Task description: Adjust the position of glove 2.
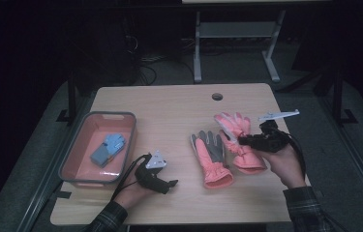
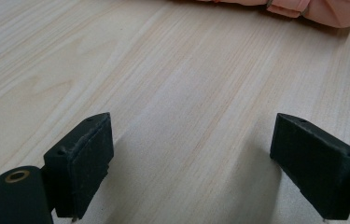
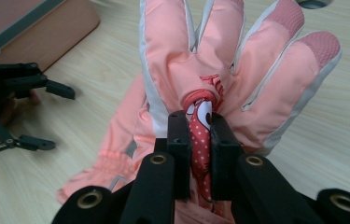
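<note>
Salmon-pink padded fabric, smooth and faintly glossy, makes up the held glove [image 3: 219, 60], which is pinched at the back of the hand by the right gripper [image 3: 199, 140]. Its two black jaws are closed on a fold of the cloth, where a red, white-dotted printed patch is squeezed between the pads. White piping is seen along the finger seams, and two fingertips are capped with a darker, dimpled pink grip material. In the high view this glove [image 1: 234, 133] is raised at the right of the wooden table [image 1: 169, 104], fingers pointing away from the person, its gathered cuff resting on the board.

Just beside it, a second glove [image 1: 211, 154] lies flat, palm up, with a grey palm and a ruched pink cuff. A shallow, round-cornered pink tub [image 1: 71, 154] with a grey rim is set at the table's left and holds a small blue glove [image 1: 107, 149].

The left gripper [image 1: 167, 182] is rested low on the pale, straight-grained wood, jaws wide apart with nothing between them.
</note>
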Tool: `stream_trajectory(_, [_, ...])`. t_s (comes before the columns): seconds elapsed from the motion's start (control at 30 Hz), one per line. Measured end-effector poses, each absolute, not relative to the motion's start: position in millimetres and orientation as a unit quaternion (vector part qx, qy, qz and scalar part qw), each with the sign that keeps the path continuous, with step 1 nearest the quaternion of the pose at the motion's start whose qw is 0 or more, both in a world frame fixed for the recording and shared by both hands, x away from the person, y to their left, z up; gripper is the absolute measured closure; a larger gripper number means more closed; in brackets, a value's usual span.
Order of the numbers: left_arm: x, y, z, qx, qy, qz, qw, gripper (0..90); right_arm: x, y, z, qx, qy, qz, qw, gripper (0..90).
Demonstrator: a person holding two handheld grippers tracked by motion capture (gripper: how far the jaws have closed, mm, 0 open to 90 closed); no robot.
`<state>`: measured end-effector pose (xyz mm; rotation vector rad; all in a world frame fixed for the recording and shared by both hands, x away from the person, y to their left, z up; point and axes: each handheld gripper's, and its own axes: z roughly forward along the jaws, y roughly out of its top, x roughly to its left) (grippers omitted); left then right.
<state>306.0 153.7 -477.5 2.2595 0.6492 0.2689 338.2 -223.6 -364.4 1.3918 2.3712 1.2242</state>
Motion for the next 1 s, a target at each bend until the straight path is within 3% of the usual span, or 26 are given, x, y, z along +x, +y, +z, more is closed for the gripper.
stream_trajectory(0.53, [306.1,153.8,-477.7,0.884,0.253,0.106,0.378,12.8,343.4,-153.6,-383.1,0.452,0.802,0.387,0.056,81.3])
stream_trajectory(1.0, [306.5,153.4,-477.8,0.885,0.252,0.108,0.377,12.8,353.0,-136.7,-420.6,0.460,0.816,0.346,0.050,79.2])
